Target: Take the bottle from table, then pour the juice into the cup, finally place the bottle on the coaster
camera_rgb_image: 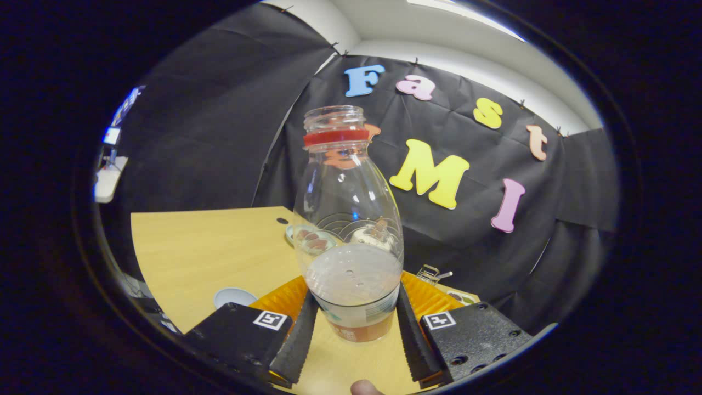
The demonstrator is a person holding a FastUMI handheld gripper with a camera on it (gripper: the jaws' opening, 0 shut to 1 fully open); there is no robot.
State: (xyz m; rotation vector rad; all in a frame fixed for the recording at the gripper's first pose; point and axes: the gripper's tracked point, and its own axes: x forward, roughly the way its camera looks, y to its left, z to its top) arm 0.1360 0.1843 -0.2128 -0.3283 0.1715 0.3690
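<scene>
A clear bottle [351,219] with a red neck ring and no cap stands upright between my fingers. Pale, cloudy juice fills its lower part. My gripper [356,307] is shut on the bottle, both pads pressing its lower body just above the label. A white cup [235,296] sits on the wooden table [208,252] just outside the left finger [299,334]. Beyond the bottle lies a round pale-green coaster [304,237] with a brown pattern, partly seen through the glass. Whether the bottle's base touches the table I cannot tell.
The table looks tilted relative to my fingers. A small metal clip [433,272] lies near the table's far edge, beyond the right finger. A dark round hole [282,220] marks the tabletop near the coaster. The black cloth wall rises close behind the table.
</scene>
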